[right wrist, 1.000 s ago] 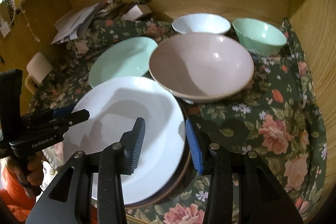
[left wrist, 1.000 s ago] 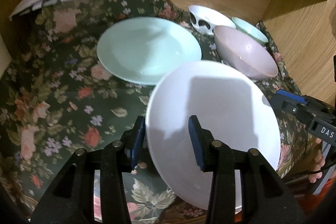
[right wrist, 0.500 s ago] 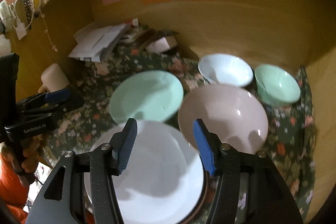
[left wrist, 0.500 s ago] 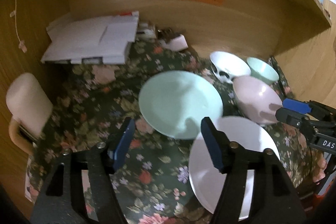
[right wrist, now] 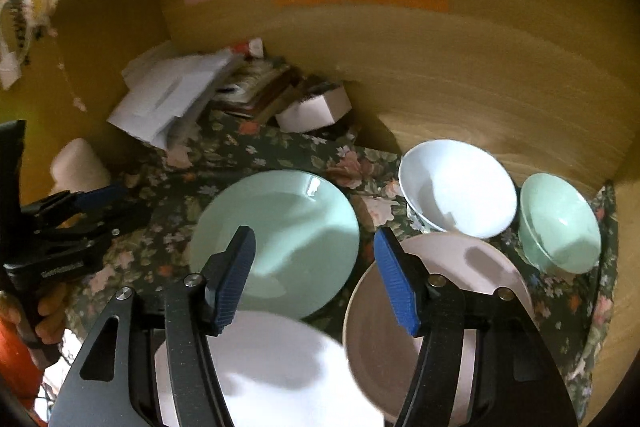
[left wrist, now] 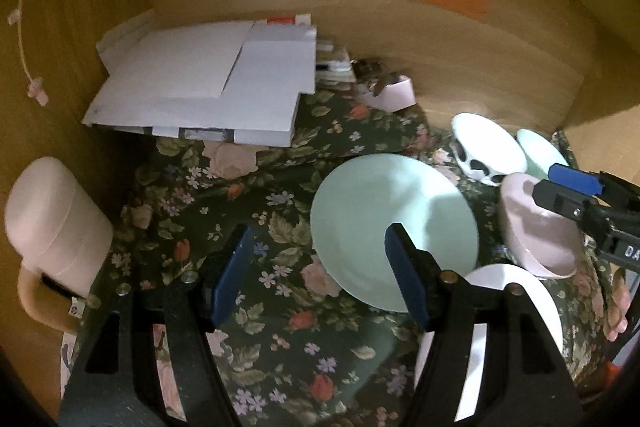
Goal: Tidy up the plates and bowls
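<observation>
A mint plate [left wrist: 394, 227] [right wrist: 280, 239] lies mid-cloth. A white plate [left wrist: 516, 311] [right wrist: 272, 367] lies at the near edge. A pink bowl [left wrist: 536, 227] [right wrist: 440, 291] sits to its right. Behind it stand a white bowl [left wrist: 488, 153] [right wrist: 456, 187] with black spots outside and a small mint bowl [left wrist: 540, 151] [right wrist: 560, 223]. My left gripper [left wrist: 318, 271] is open and empty above the cloth, left of the plates; it also shows in the right wrist view [right wrist: 100, 199]. My right gripper [right wrist: 314, 279] is open and empty above the plates; it also shows in the left wrist view [left wrist: 576, 187].
The floral cloth [left wrist: 248, 211] covers a wooden alcove floor with walls behind and on both sides. White papers [left wrist: 208, 87], books and a small box [right wrist: 316, 107] are piled at the back left. A pale mug [left wrist: 56, 227] stands at the far left.
Both grippers have opened wider and pulled back and up from the white plate, which stays on the cloth. More of the alcove is in view now.
</observation>
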Demonstrator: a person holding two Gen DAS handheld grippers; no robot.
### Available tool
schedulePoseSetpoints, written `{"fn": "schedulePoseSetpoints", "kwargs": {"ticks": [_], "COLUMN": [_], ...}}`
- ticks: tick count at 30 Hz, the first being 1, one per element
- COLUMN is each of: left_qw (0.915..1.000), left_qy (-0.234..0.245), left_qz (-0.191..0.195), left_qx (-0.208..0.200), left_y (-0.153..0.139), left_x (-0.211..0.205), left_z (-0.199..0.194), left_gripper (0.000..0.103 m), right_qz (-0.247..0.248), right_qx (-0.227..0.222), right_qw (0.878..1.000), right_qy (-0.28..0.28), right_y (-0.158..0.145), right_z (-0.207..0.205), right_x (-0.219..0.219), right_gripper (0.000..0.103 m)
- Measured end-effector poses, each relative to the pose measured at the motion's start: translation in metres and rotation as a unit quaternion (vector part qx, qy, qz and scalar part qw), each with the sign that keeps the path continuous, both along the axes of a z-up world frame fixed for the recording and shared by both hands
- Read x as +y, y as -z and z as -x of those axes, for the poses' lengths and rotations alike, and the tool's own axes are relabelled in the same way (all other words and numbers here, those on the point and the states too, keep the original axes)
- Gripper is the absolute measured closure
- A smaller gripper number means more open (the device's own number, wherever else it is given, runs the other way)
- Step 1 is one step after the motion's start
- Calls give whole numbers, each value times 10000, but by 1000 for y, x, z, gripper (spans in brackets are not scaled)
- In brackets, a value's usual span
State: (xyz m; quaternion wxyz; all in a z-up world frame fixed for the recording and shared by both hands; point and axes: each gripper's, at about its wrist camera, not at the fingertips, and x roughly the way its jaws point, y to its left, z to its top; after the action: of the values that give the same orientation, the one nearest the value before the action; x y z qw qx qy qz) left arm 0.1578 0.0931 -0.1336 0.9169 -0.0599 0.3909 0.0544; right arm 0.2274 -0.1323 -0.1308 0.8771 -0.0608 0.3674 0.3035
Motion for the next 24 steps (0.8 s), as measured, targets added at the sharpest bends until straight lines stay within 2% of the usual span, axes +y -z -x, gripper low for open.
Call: {"fn": "schedulePoseSetpoints", "kwargs": {"ticks": [12,18,24], "left_qw": [9977,9957,9941], "left_qy": [-50,20,136], "left_qz": [175,284,403], "left_qx": [658,880,1001], "left_y": [45,62,73], "left_x": [19,22,22], "left_z": [-43,-56,-61], "left_gripper": [35,35,35], "right_qz": [800,1251,1655], "right_qx": [885,1162,1372], "right_qw": [9925,9846,9757], "right_qy": [-278,-383,-432], "right_y": [51,66,82], "right_z": [-69,-86,-96], "right_x": [40,53,64], "right_gripper": [45,55,72]}}
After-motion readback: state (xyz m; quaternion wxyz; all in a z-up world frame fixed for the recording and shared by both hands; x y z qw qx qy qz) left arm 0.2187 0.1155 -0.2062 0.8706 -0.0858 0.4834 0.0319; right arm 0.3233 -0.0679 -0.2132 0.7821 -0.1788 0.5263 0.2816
